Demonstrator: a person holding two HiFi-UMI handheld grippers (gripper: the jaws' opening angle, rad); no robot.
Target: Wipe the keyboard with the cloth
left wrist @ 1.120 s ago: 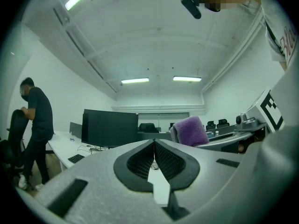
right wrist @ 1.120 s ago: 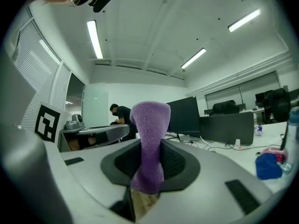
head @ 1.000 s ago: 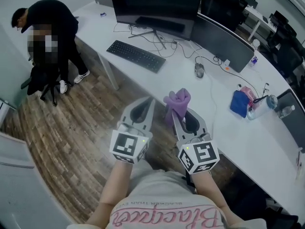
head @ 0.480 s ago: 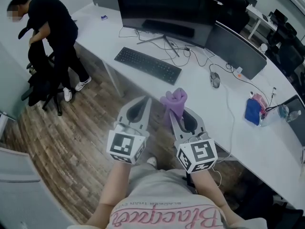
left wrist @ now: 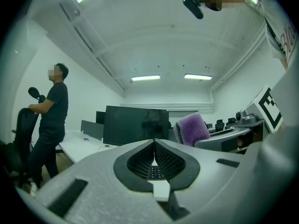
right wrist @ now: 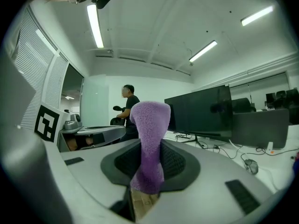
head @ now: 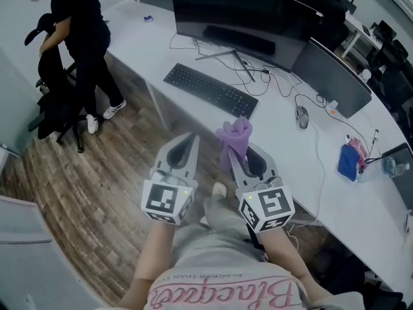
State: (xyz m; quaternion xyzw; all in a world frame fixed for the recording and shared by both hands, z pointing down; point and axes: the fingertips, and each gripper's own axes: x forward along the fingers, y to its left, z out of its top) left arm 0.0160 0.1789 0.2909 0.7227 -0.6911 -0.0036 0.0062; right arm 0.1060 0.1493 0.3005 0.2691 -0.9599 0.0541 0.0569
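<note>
The black keyboard point(head: 210, 90) lies on the white desk point(head: 277, 147), ahead of both grippers and well apart from them. My right gripper point(head: 231, 151) is shut on a purple cloth point(head: 235, 134), which sticks up past its tips. In the right gripper view the cloth point(right wrist: 148, 143) stands upright between the jaws. My left gripper point(head: 193, 137) is held beside it over the wooden floor, shut with nothing in it. In the left gripper view the left gripper point(left wrist: 154, 143) shows its jaws meeting, and the cloth point(left wrist: 192, 129) is at the right.
A wide dark monitor point(head: 239, 11) stands behind the keyboard, a second monitor point(head: 332, 66) to its right. A mouse point(head: 302, 116), cables and a blue object point(head: 350, 161) lie on the desk. A person point(head: 80, 37) stands by a black chair point(head: 51, 102) at left.
The desk and keyboard have shifted right and come closer in the head view. The person at left has straightened up. Both grippers keep their pose, cloth still held.
</note>
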